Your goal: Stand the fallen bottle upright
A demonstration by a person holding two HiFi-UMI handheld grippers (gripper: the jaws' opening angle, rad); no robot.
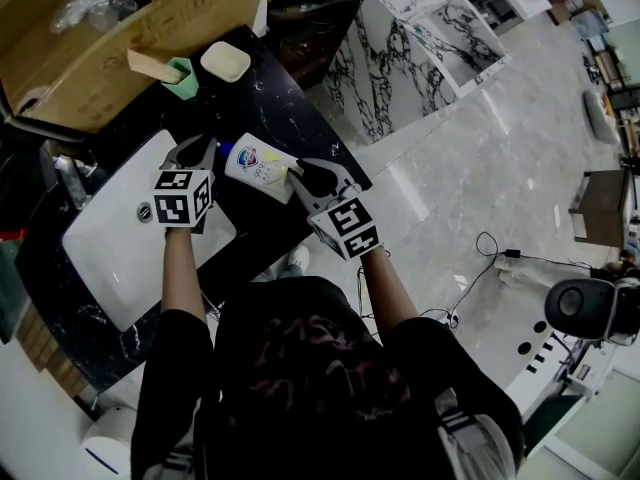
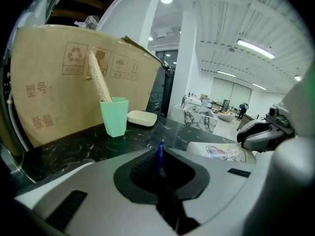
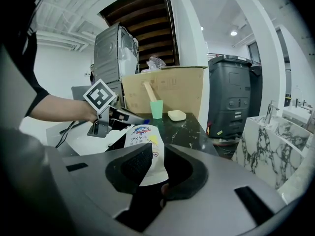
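A white bottle point(image 1: 258, 166) with a blue cap point(image 1: 226, 151) lies on its side on the black counter point(image 1: 290, 118), just right of the sink. My left gripper point(image 1: 205, 148) is at the cap end. In the left gripper view a thin blue edge of the cap point(image 2: 159, 157) is pinched between the narrow jaws, with the bottle body point(image 2: 221, 153) off to the right. My right gripper point(image 1: 305, 176) is at the bottle's base. In the right gripper view the printed bottle point(image 3: 143, 146) fills the gap between the pads, and the left gripper point(image 3: 123, 117) shows beyond it.
A white sink point(image 1: 110, 238) with a faucet point(image 1: 65, 178) lies left of the bottle. Behind stand a green cup point(image 1: 181, 76) holding a wooden stick, a cream soap dish point(image 1: 225, 61) and a large cardboard box point(image 1: 110, 38). The counter's edge runs just right of the bottle.
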